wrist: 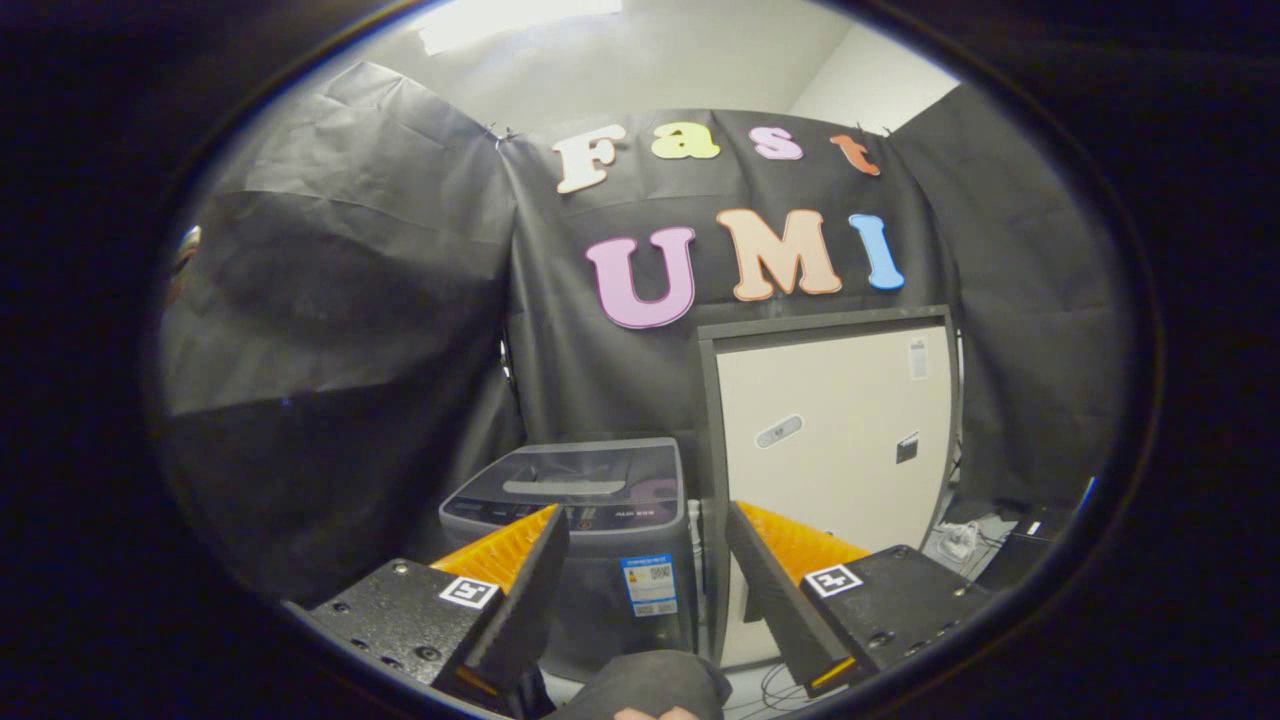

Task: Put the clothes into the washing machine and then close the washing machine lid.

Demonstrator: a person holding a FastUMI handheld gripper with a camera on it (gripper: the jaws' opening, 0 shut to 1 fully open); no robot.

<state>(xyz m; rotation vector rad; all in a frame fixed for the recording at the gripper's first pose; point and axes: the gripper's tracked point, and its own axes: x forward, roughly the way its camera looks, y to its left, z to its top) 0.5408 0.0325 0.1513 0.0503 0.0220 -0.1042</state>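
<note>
While the gripper (645, 560) is holding its two fingers (520, 590) spread wide with nothing pinched, one washing machine (590, 540) is standing beyond them, its lid (585, 470) lying shut. One pale cabinet (830, 440) is standing just beside the machine on its right. One dark piece of clothing (650, 685) is sitting low between the fingers, with a hand (655, 713) peeking beneath it.
</note>
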